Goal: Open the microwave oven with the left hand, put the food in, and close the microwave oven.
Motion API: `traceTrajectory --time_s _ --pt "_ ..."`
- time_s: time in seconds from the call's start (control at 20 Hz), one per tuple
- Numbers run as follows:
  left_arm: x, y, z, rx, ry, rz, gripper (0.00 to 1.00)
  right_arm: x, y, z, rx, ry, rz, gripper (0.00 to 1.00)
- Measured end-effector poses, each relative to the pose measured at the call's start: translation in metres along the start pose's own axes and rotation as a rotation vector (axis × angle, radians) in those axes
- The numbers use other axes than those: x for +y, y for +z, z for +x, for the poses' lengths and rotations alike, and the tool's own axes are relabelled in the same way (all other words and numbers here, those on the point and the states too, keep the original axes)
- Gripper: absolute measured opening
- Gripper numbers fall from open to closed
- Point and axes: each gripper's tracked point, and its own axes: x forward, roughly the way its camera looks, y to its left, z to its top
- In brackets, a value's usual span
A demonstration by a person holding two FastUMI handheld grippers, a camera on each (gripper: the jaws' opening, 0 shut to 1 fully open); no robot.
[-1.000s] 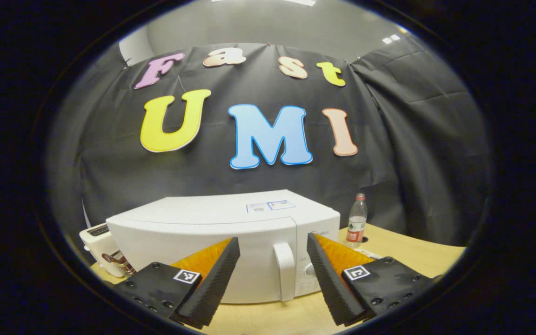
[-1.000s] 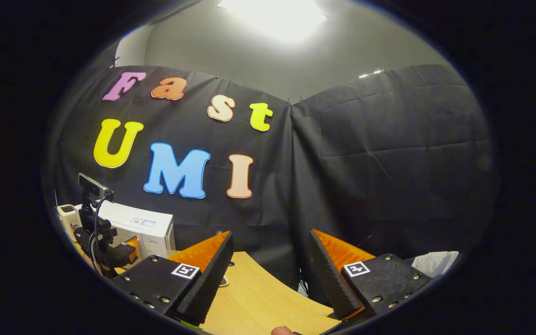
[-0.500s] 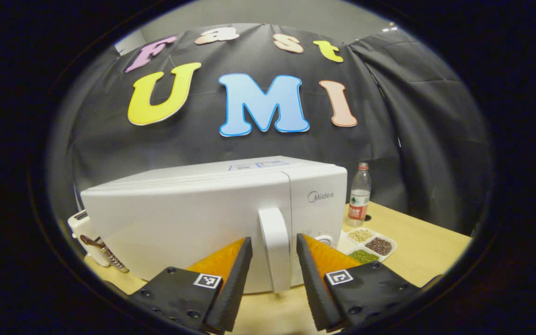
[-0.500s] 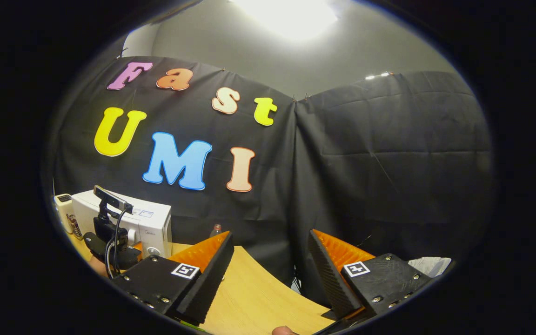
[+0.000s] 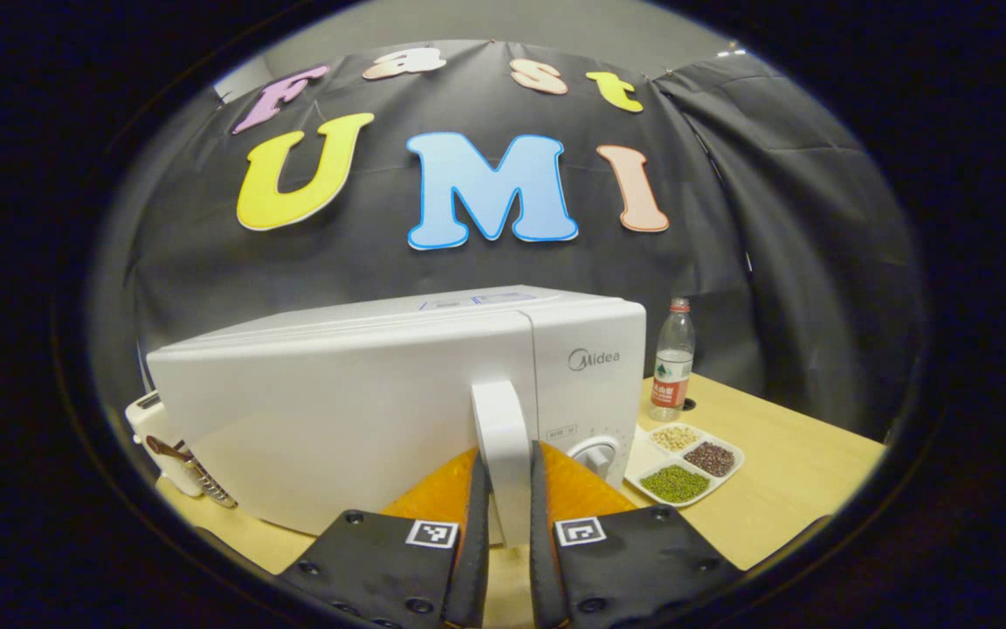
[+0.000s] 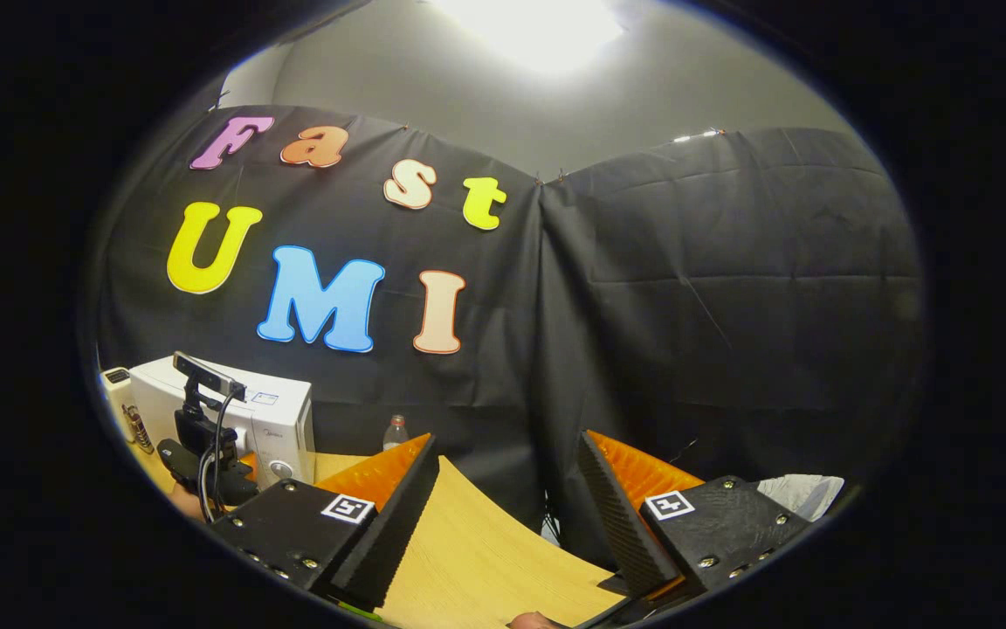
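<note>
A white microwave [image 5: 346, 411] stands on the wooden table with its door closed. Both fingers of my left gripper [image 5: 503, 515] press on the door's white vertical handle [image 5: 499, 428]. To the microwave's right lies a white divided plate of beans [image 5: 682, 459]. In the right gripper view, my right gripper [image 6: 503, 515] stands open over the table's right part with nothing between its fingers, and the microwave [image 6: 280, 419] shows far off at the left with the left gripper's body [image 6: 202, 459] in front of it.
A plastic water bottle [image 5: 673, 362] stands behind the plate near the black cloth. A white toaster [image 5: 167, 437] sits left of the microwave. The wooden table [image 6: 477, 559] runs out to a curved right edge, with a pale bag [image 6: 804, 494] beyond it.
My left gripper has moved in toward the microwave and closed its fingers onto the door handle. The right gripper has stayed nearly still and open.
</note>
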Motion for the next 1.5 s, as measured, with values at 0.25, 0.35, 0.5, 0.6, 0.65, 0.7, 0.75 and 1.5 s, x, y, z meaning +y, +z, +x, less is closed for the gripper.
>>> traceTrajectory --time_s 0.25,0.35,0.5,0.6,0.65,0.7,0.75,1.5 --pt "0.000 0.003 -0.002 0.009 -0.010 0.004 0.17 -0.005 0.000 -0.005 -0.007 0.023 0.015 0.97" --pt "0.000 0.000 -0.006 0.036 -0.016 -0.042 0.14 -0.003 0.000 -0.004 -0.020 0.053 0.025 0.97" --pt "-0.003 0.000 -0.042 0.006 0.002 -0.017 0.16 -0.001 -0.004 0.000 -0.021 0.098 0.039 0.97" --pt "-0.001 -0.005 -0.061 0.022 -0.008 -0.011 0.15 0.003 -0.005 0.005 -0.018 0.142 0.065 0.97" --pt "0.000 -0.010 -0.068 0.040 -0.010 -0.023 0.14 0.003 -0.007 0.007 -0.016 0.161 0.074 0.97" --pt "0.002 -0.011 -0.075 0.051 -0.006 -0.022 0.15 0.004 -0.005 0.008 -0.023 0.180 0.086 0.97" --pt "0.003 -0.013 -0.084 0.061 0.001 -0.020 0.17 0.004 -0.003 0.008 -0.034 0.200 0.098 0.93" --pt "0.076 -0.046 -0.242 0.110 0.264 -0.056 0.15 0.023 -0.010 -0.031 -0.043 0.553 0.148 0.96"
